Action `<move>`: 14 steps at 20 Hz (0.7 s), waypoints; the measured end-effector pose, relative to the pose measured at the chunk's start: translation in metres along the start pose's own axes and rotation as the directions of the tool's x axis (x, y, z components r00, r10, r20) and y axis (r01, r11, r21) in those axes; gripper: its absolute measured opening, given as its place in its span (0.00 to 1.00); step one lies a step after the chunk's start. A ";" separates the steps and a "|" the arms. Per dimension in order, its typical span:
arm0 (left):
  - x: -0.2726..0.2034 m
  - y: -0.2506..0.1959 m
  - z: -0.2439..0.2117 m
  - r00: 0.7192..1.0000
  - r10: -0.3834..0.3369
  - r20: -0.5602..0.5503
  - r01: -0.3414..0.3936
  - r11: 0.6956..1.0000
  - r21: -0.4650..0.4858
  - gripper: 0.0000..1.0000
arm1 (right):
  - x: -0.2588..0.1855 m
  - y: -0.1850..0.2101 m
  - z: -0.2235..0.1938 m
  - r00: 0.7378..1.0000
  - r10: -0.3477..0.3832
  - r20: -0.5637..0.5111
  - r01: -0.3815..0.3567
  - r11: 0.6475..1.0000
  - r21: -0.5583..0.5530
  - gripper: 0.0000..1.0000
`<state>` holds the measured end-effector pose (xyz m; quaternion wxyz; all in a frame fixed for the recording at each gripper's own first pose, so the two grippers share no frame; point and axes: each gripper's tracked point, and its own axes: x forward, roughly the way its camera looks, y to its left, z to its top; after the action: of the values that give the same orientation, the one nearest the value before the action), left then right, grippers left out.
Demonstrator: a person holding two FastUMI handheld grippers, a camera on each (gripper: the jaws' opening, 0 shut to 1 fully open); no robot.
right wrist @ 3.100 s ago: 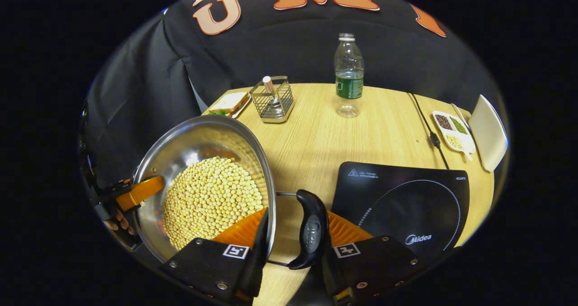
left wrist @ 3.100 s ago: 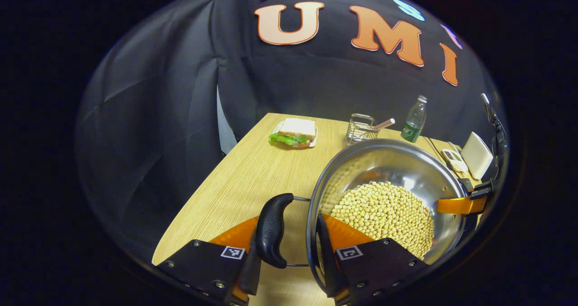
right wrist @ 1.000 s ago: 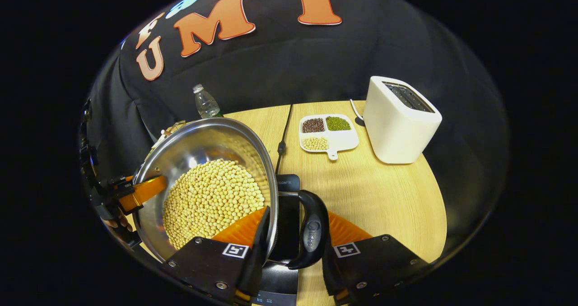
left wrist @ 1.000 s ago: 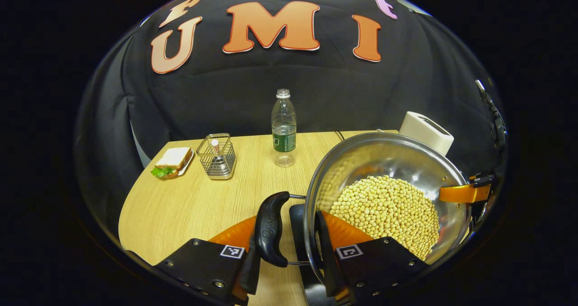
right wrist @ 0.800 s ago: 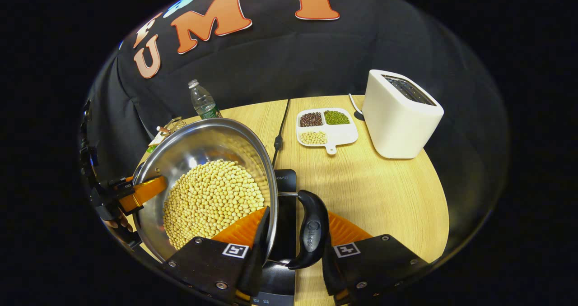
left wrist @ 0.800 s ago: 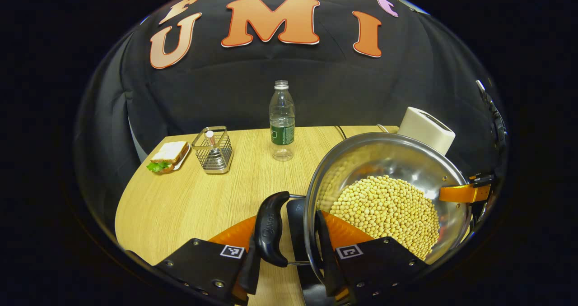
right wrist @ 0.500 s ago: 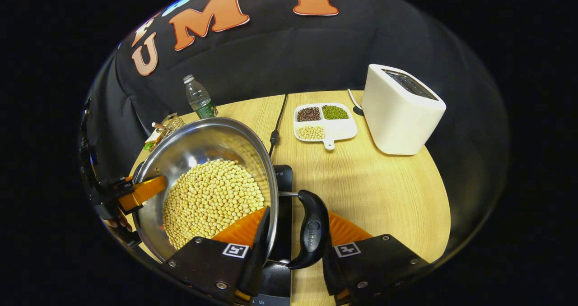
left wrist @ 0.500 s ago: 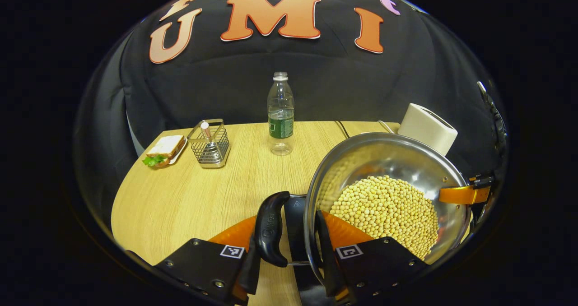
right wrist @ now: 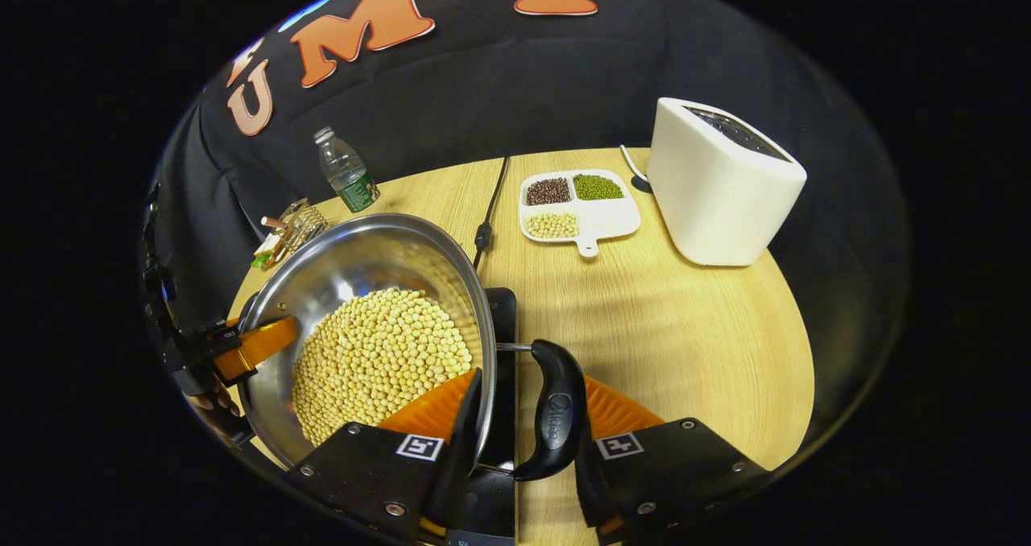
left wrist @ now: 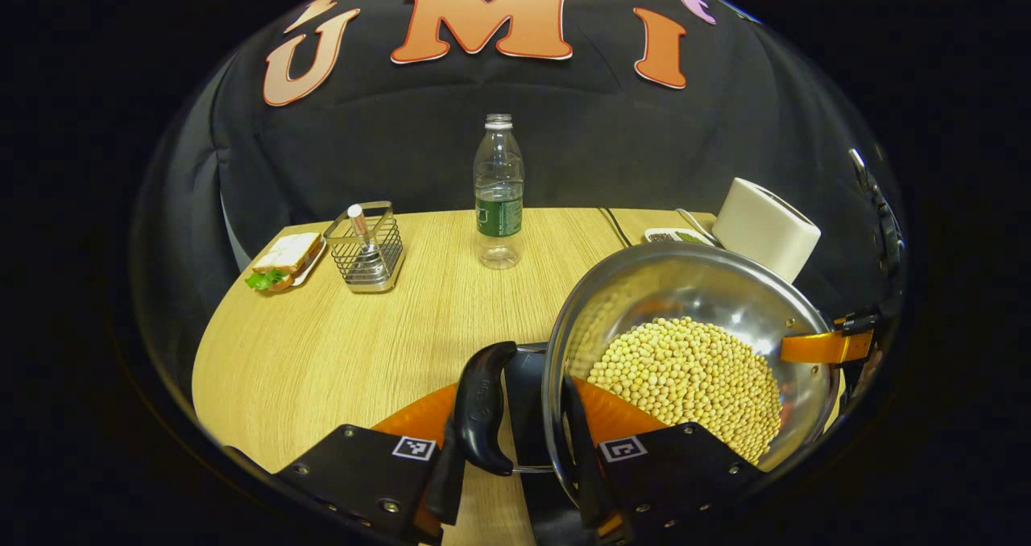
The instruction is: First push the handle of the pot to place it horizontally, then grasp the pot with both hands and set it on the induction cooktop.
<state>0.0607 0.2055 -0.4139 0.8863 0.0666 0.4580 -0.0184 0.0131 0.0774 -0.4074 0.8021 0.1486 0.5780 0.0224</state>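
A steel pot [left wrist: 709, 288] filled with pale beans [left wrist: 685, 377] is held over the black induction cooktop [right wrist: 503, 369] on a wooden table [left wrist: 322, 345]. The left gripper [left wrist: 511, 481] is clenched across the pot's rim and one black side handle [left wrist: 482, 407]; the right gripper [right wrist: 515, 481] is clamped likewise on the opposite handle [right wrist: 556, 419]. A toaster [right wrist: 721, 184] and a divided dish [right wrist: 580, 212] are seen beyond.
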 end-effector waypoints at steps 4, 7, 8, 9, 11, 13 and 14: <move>-0.002 0.000 -0.001 1.000 0.004 0.014 -0.003 1.000 -0.016 0.59 | 0.003 -0.004 0.005 0.999 0.021 0.035 -0.021 1.000 -0.017 0.58; -0.001 -0.003 -0.004 0.999 0.026 0.042 -0.027 1.000 0.010 0.65 | 0.007 -0.006 0.008 0.998 0.005 0.068 -0.003 1.000 -0.029 0.64; 0.002 -0.003 -0.002 0.997 0.046 0.067 -0.047 0.999 0.018 0.73 | 0.011 -0.007 0.009 0.996 -0.020 0.083 0.024 0.998 -0.053 0.65; 0.003 -0.004 -0.001 0.995 0.061 0.079 -0.064 0.997 0.032 0.71 | 0.012 -0.010 0.008 0.995 -0.043 0.095 0.052 0.994 -0.098 0.67; 0.000 -0.003 -0.003 0.992 0.082 0.094 -0.088 0.995 0.052 0.82 | 0.014 -0.010 0.008 0.991 -0.061 0.116 0.079 0.986 -0.150 0.74; -0.010 0.004 0.005 0.984 0.118 0.133 -0.124 0.992 0.037 0.82 | 0.000 -0.011 0.018 0.986 -0.059 0.158 0.080 0.988 -0.130 0.82; -0.017 0.009 0.013 0.978 0.127 0.167 -0.132 0.991 0.020 0.81 | -0.011 -0.012 0.024 0.981 -0.050 0.186 0.072 0.991 -0.114 0.83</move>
<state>0.0624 0.2117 -0.3914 0.9193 0.1085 0.3773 0.0266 0.0301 0.0590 -0.3932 0.8595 0.0835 0.5040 0.0187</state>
